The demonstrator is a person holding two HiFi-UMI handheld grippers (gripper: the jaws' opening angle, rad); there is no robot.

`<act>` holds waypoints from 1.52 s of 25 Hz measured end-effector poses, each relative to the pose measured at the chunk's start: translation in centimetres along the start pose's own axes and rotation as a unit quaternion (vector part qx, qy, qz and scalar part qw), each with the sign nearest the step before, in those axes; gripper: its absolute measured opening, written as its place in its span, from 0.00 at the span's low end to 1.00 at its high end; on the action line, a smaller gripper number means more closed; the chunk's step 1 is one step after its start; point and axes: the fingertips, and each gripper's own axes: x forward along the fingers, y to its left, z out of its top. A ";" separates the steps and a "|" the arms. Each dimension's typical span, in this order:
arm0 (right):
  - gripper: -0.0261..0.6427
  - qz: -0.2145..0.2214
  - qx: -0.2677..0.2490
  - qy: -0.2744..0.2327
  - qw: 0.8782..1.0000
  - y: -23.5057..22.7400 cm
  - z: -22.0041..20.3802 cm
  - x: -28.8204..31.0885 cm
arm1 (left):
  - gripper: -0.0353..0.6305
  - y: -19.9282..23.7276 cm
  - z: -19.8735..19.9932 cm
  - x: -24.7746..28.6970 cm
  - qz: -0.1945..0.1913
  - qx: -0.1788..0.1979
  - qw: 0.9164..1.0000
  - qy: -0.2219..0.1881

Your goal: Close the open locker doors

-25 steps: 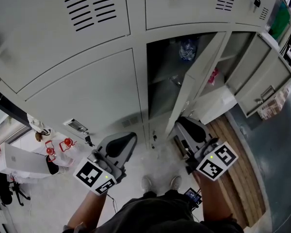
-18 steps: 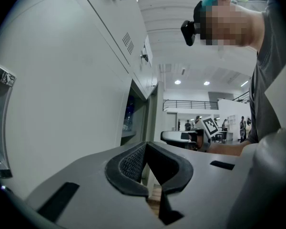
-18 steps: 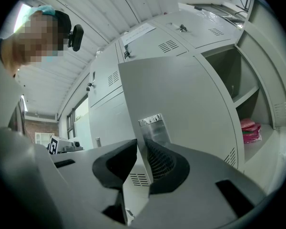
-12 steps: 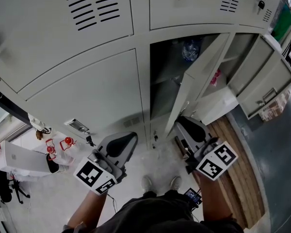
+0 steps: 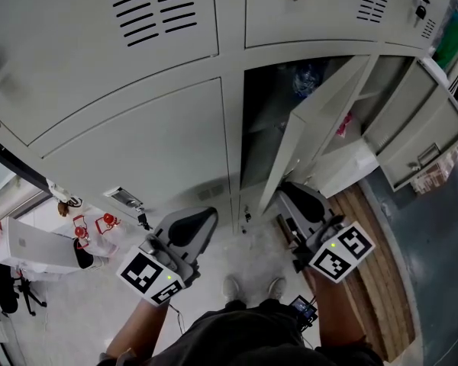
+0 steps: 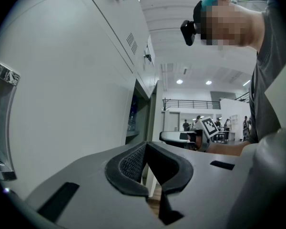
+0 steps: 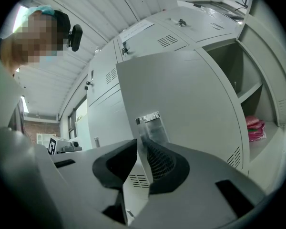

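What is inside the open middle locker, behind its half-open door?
A clear plastic bottle shows in the upper part, above a shelf. Below the shelf it is too dark to tell. The half-open door covers the right side.

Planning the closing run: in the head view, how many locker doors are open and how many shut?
Open doors: 2, the middle lower door and the right lower door.
Shut doors: 3, the upper left door, the upper middle door, the lower left door.
Total: 5, not counting doors cut off at the picture's edges.
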 end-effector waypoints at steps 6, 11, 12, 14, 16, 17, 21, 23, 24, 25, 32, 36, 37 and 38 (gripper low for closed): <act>0.14 0.005 0.003 0.000 1.000 -0.1 -0.1 0.6 | 0.07 0.5 0.1 -0.2 0.008 0.001 1.000 0.002; 0.14 0.008 0.004 0.002 1.000 -0.2 -0.2 1.2 | 0.07 0.8 -0.1 -0.3 0.012 0.001 1.000 0.004; 0.14 0.009 0.004 0.003 1.000 -0.3 -0.2 1.3 | 0.07 0.9 -0.1 -0.3 0.013 0.000 1.000 0.003; 0.14 0.011 0.004 0.003 1.000 -0.3 -0.3 1.5 | 0.07 1.0 0.0 -0.3 0.015 0.000 1.000 0.003; 0.14 0.013 0.005 0.004 1.000 -0.4 -0.3 1.8 | 0.07 1.2 -0.1 -0.4 0.017 -0.001 1.000 0.004; 0.14 0.014 0.006 0.004 1.000 -0.4 -0.3 1.9 | 0.07 1.3 -0.1 -0.4 0.018 -0.001 1.000 0.004; 0.14 0.018 0.007 0.007 1.000 -0.6 -0.4 2.5 | 0.07 1.7 -0.1 -0.3 0.022 -0.002 1.000 0.004; 0.14 0.020 0.008 0.008 1.000 -0.6 -0.5 2.7 | 0.07 1.9 -0.1 -0.3 0.024 -0.002 1.000 0.004; 0.14 0.022 0.009 0.008 1.000 -0.7 -0.5 2.9 | 0.07 1.9 -0.1 -0.3 0.025 -0.002 1.000 0.005; 0.14 0.023 0.009 0.008 1.000 -0.7 -0.5 3.0 | 0.07 2.0 -0.1 -0.3 0.026 -0.003 1.000 0.005; 0.14 0.031 0.012 0.012 0.999 -1.1 -0.7 4.1 | 0.07 2.6 -0.3 -0.1 0.031 -0.004 0.999 0.008; 0.14 0.036 0.014 0.013 0.999 -1.2 -0.8 4.7 | 0.07 3.0 -0.3 -0.1 0.036 -0.005 0.999 0.009; 0.14 0.037 0.014 0.014 0.999 -1.3 -0.8 4.8 | 0.07 3.1 -0.3 -0.1 0.037 -0.006 0.999 0.009; 0.14 0.037 0.014 0.014 0.999 -1.3 -0.9 5.0 | 0.07 3.2 -0.3 0.0 0.038 -0.006 0.999 0.009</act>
